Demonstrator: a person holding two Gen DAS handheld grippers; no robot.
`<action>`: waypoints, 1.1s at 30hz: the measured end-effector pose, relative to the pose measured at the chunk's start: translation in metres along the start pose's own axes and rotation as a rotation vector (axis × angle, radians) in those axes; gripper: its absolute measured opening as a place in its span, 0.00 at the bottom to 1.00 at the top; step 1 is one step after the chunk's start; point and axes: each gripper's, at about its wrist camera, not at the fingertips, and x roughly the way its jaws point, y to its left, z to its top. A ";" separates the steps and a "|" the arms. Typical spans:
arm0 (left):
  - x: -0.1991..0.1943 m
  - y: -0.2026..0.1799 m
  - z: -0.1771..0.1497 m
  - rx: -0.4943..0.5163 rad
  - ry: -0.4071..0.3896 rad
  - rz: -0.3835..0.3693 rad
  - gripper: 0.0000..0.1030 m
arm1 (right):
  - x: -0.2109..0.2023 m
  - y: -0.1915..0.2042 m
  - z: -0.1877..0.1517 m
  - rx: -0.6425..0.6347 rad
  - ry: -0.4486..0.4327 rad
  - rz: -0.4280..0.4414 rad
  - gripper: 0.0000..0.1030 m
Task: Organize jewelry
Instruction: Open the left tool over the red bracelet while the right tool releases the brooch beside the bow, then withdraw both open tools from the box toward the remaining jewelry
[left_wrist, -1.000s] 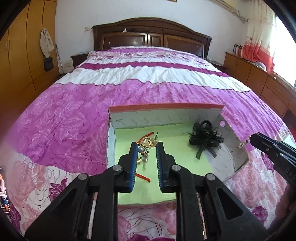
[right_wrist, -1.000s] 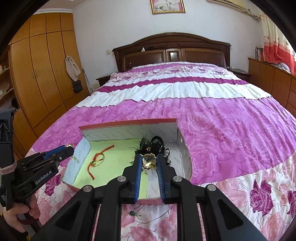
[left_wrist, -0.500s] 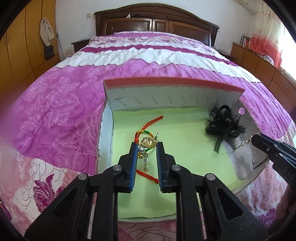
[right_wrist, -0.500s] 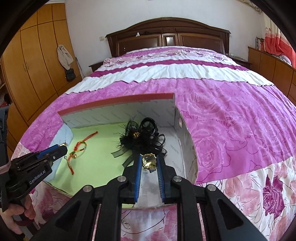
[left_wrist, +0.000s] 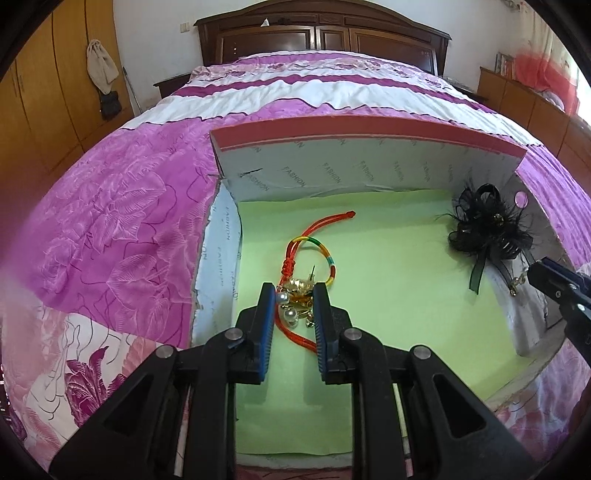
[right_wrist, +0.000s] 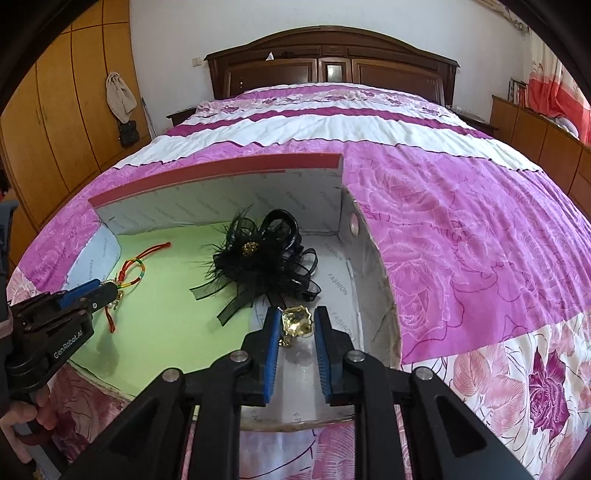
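Green paper lines the floor of an open cardboard box (left_wrist: 332, 170) lying on a pink flowered bedspread (left_wrist: 122, 229).

Left gripper (left_wrist: 294, 295) is low over the box's left part, jaws clamped on a gold flower earring (left_wrist: 298, 291) with pearl drops. Under and behind it a red cord bracelet (left_wrist: 314, 243) with a multicoloured band lies flat on the green paper.

Right gripper (right_wrist: 297, 317) is over the box's right end, where the floor is bare grey card. A second gold earring (right_wrist: 295, 321) sits between its jaws, touching the left pad; a slight gap shows at the right pad. These jaws have just been opening a little, the earring not yet dropped clear.

Black feathered hair clip (right_wrist: 262, 258) rests just beyond the right gripper, half on green, half on grey.

A hand (right_wrist: 26, 424) at lower left grips the left tool's handle.
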 end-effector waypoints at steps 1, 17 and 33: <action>0.000 0.000 0.000 0.001 0.002 -0.002 0.13 | 0.000 0.000 0.000 0.000 -0.002 0.001 0.22; -0.034 0.006 0.001 -0.021 -0.006 -0.082 0.23 | -0.038 -0.005 0.008 0.062 -0.051 0.083 0.36; -0.077 -0.011 -0.017 0.023 -0.003 -0.169 0.26 | -0.100 -0.013 -0.011 0.102 -0.096 0.098 0.40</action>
